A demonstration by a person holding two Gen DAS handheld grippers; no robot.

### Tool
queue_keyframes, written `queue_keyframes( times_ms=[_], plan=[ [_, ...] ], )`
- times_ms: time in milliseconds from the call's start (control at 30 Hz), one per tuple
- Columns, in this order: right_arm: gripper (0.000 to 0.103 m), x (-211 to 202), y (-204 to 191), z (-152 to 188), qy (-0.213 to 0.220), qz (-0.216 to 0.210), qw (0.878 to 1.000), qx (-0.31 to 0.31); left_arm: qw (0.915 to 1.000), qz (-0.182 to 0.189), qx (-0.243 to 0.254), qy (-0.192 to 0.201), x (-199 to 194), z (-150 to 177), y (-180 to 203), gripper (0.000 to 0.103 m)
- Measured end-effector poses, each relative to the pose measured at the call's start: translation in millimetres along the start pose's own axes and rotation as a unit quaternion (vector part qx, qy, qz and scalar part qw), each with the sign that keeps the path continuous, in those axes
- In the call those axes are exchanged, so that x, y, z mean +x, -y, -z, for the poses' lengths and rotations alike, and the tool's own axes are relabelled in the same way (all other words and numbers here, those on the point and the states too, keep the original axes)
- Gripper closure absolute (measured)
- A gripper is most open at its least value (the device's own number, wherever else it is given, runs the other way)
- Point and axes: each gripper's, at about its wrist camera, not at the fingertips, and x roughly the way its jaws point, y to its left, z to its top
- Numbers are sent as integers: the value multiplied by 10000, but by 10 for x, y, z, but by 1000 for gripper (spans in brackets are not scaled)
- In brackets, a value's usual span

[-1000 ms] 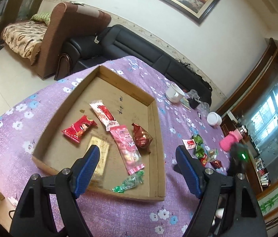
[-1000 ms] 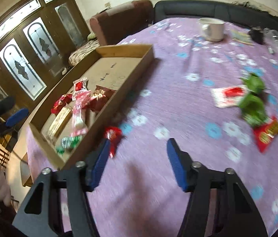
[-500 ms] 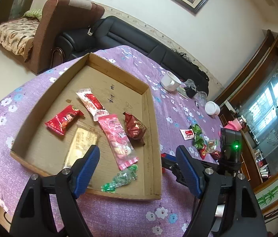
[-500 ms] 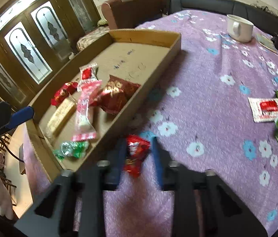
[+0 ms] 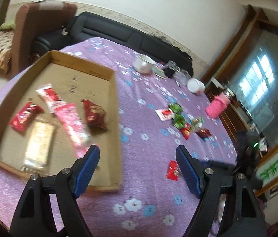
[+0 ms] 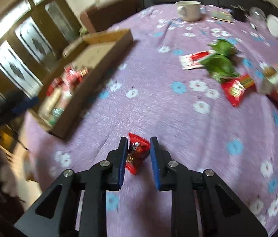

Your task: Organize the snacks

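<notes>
In the left wrist view, my left gripper (image 5: 138,158) has its blue fingers (image 5: 87,164) spread wide and they hold nothing. Below them is the surface (image 5: 148,193), covered with a purple cloth with flowers. The cardboard tray (image 5: 117,118) lies under my left finger and reaches away to the left. Inside it I see a red packet (image 5: 23,115), a gold bar (image 5: 38,144), a long pink packet (image 5: 71,124), a white and red packet (image 5: 49,95) and a dark red bag (image 5: 94,114). Just beside my right finger a small red candy (image 5: 173,170) is visible above the cloth, outside the tray. Farther away a group of loose snacks (image 5: 180,119) lies on the cloth, well apart from the tray. A white mug (image 5: 143,65) and a pink bottle (image 5: 216,107) stand near the far edge.

In the right wrist view, my right gripper (image 6: 138,154) is almost closed, and the small red candy (image 6: 137,152) sits between the two fingers. This view is blurred, so I think both pads touch the wrapper, but I cannot be sure. The tray (image 6: 103,59) is to the left, apart from the candy. The green packets (image 6: 221,63) and other red wrappers (image 6: 235,88) lie to the right on the cloth, and the mug (image 6: 190,9) is at the far side.
</notes>
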Motion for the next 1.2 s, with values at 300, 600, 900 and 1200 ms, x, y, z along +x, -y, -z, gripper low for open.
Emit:
queue_keyframes(
  times_ms=[300, 600, 900, 1200],
  plan=[
    [51, -323, 687, -207, 697, 724, 9903, 961, 9934, 287, 865, -689, 394, 266, 534, 24],
    [51, 81, 965, -625, 638, 1614, 9771, 1230, 9839, 228, 1234, -1269, 825, 408, 790, 25],
    [68, 198, 999, -650, 542, 1754, 9764, 1135, 9706, -285, 1880, -1473, 1167, 393, 979, 50],
    [83, -38, 900, -289, 445, 1200, 9861, 1056, 9754, -101, 1774, -1302, 1059, 407, 880, 83]
  ],
)
